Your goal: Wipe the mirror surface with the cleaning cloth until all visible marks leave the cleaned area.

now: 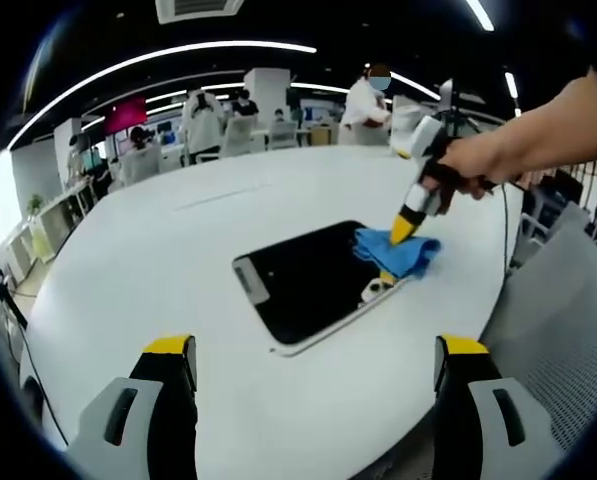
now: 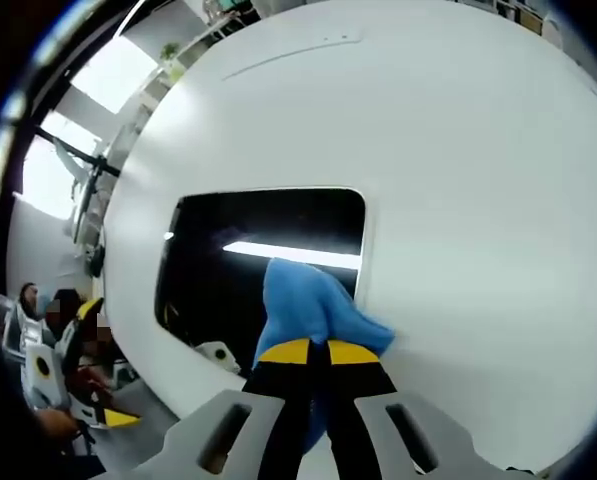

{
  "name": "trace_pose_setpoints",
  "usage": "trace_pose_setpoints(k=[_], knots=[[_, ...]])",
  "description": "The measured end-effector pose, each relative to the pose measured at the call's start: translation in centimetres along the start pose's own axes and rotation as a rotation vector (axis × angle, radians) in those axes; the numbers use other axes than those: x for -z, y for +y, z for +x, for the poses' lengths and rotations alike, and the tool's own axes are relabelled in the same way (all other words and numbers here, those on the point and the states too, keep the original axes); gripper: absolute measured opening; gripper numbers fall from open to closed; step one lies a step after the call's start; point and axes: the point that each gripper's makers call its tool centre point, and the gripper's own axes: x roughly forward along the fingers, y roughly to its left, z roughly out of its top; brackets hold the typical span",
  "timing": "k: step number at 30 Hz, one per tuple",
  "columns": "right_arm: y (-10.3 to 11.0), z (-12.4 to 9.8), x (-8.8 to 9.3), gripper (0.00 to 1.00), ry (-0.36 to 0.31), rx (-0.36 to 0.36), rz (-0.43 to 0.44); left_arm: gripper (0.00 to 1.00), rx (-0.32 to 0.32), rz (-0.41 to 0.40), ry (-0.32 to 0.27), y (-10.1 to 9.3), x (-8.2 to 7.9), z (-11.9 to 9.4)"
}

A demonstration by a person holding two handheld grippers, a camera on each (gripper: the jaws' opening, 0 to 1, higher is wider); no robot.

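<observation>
A dark rectangular mirror with a white rim lies flat on the round white table. A blue cleaning cloth rests over its right corner. My right gripper, held by a person's hand, presses down on the cloth, shut on it. In the right gripper view the cloth bunches just above my yellow-tipped right gripper, on the mirror near its edge. My left gripper stands open low over the table's near edge, short of the mirror, with nothing between its fingers.
A small white object lies on the mirror's near right edge, beside the cloth. A grey mesh chair stands at the right of the table. Several people and chairs are beyond the far edge. The table around the mirror is bare.
</observation>
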Motion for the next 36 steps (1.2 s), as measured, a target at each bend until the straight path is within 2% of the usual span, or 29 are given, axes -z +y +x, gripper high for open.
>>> trace_pose_setpoints(k=[36], knots=[[-1.5, 1.1, -6.0, 0.00, -0.024, 0.018, 0.030, 0.99, 0.024, -0.032, 0.017, -0.4, 0.5, 0.2]])
